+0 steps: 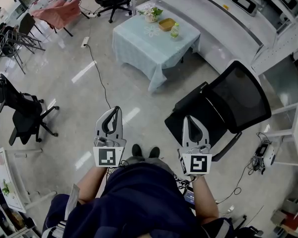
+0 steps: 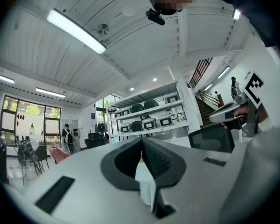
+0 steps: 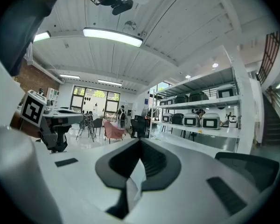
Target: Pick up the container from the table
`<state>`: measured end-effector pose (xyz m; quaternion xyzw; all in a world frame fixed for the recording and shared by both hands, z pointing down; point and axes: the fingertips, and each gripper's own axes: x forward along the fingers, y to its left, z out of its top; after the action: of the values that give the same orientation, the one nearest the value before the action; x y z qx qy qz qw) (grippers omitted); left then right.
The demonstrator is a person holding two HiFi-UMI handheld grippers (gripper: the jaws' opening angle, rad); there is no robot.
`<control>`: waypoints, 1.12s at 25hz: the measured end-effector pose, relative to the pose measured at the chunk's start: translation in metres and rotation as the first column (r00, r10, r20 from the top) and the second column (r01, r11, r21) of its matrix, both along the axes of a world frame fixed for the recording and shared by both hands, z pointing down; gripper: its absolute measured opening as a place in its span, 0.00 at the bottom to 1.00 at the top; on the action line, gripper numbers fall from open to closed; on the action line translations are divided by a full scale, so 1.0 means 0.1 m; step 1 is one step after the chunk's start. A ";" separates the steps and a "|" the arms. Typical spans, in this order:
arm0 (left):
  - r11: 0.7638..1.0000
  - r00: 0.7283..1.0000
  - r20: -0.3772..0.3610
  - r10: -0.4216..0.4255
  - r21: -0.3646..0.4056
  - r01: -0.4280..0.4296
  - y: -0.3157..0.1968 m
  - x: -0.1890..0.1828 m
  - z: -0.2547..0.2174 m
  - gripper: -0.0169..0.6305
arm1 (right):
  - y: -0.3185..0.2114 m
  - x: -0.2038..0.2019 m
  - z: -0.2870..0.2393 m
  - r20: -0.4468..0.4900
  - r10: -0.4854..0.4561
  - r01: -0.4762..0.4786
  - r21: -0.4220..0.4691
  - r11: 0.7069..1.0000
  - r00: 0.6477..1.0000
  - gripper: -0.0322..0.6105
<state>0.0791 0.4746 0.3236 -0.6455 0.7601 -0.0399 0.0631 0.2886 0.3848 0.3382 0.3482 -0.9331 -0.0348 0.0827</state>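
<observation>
In the head view, a small table (image 1: 139,51) under a pale blue cloth stands well ahead of me across the floor. On it are a clear container with a green top (image 1: 175,30), a wooden bowl (image 1: 166,24) and a potted plant (image 1: 151,14). My left gripper (image 1: 117,109) and right gripper (image 1: 186,118) are held side by side at waist height, far short of the table. Both point level into the room with nothing between their jaws. In the left gripper view, the left gripper (image 2: 141,140) has its pads together, and so does the right gripper (image 3: 140,141) in the right gripper view.
A black mesh office chair (image 1: 228,103) stands right beside my right gripper. Another black chair (image 1: 20,114) is at the left. A cable (image 1: 97,68) runs across the shiny floor toward the table. A long white counter (image 1: 223,29) and shelves line the right side.
</observation>
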 end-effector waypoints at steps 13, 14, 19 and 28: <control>0.999 0.999 -0.010 0.030 0.029 -0.030 -0.07 0.01 -0.18 0.44 | -0.01 0.08 0.03 0.003 -0.005 0.005 -0.022 1.000 1.000 0.05; 0.999 0.999 -0.023 0.038 0.036 -0.037 -0.08 0.03 -0.18 0.48 | -0.02 0.08 0.03 0.003 -0.007 0.007 -0.022 1.000 1.000 0.05; 0.996 0.997 -0.038 0.070 0.063 -0.068 -0.12 0.12 -0.22 0.66 | -0.02 0.11 0.05 0.000 -0.018 0.018 -0.023 1.000 1.000 0.05; 0.995 0.994 -0.066 0.083 0.058 -0.079 -0.22 0.15 -0.19 0.76 | -0.09 0.19 0.07 -0.003 -0.038 0.037 -0.031 0.999 0.999 0.05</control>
<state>0.0943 0.4528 0.3042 -0.6747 0.7359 0.0056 0.0564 0.3073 0.3763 0.3457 0.3293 -0.9398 -0.0226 0.0891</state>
